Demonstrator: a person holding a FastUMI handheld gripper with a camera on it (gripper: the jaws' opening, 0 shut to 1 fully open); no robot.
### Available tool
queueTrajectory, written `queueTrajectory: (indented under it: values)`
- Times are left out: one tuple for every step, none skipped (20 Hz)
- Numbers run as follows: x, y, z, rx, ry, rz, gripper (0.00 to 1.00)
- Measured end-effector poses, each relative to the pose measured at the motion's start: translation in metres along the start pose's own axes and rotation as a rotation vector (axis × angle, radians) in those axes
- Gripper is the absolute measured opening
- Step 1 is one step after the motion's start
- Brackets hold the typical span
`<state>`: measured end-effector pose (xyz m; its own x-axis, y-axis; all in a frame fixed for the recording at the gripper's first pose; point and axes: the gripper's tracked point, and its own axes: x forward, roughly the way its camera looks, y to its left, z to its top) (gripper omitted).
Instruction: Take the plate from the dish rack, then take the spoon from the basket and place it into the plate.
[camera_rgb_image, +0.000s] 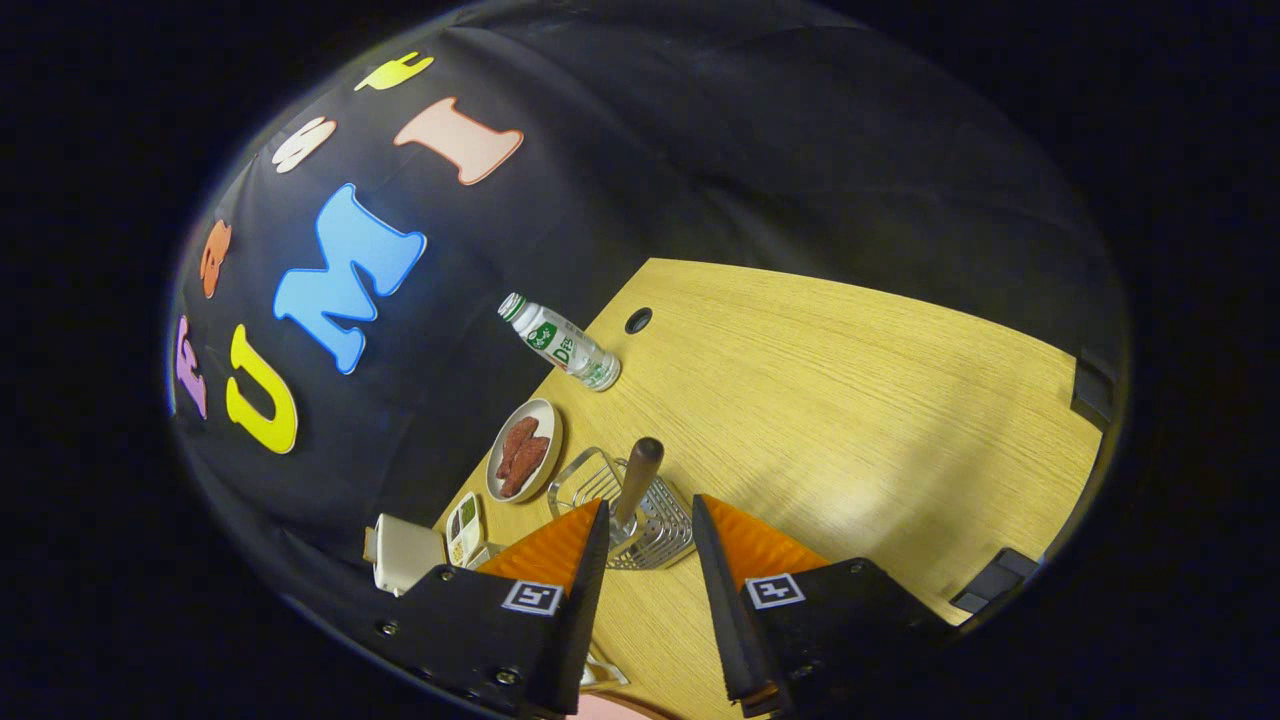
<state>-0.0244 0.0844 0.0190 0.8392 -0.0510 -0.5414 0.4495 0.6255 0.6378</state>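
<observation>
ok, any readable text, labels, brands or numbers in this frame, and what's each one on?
Bottle label: it carries print, too small and blurred to read reliably.
Small packet beside the white box: print too small to read.
Square markers on the tongs: coded patterns, no words or numbers.
So no text can be quoted. The tongs are open, one finger either side of the spoon handle standing in the basket.
</observation>
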Motion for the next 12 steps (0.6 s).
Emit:
queueTrajectory:
  values:
    - [0.006, 0.003, 0.001, 0.025, 0.0, 0.009, 0.52]
    - [0.011, 0.006, 0.002, 0.044, 0.001, 0.011, 0.52]
    - [0.016, 0.008, 0.003, 0.054, 0.0, 0.012, 0.52]
    - [0.017, 0.004, 0.004, 0.06, -0.003, 0.001, 0.47]
    - [0.027, 0.006, 0.006, 0.074, -0.011, 0.003, 0.26]
    - [0.024, 0.008, 0.006, 0.078, -0.009, 0.005, 0.17]
    - [0.021, 0.006, 0.005, 0.089, -0.014, 0.005, 0.17]
    - [0.006, 0.005, 0.018, 0.1, -0.02, -0.004, 0.16]
    - [0.019, 0.006, 0.017, 0.089, -0.021, -0.005, 0.07]
    - [0.018, 0.005, 0.019, 0.064, -0.027, -0.005, 0.07]
    - [0.018, 0.009, 0.022, 0.041, -0.034, -0.004, 0.07]
    - [0.018, 0.011, 0.024, 0.011, -0.037, -0.007, 0.07]
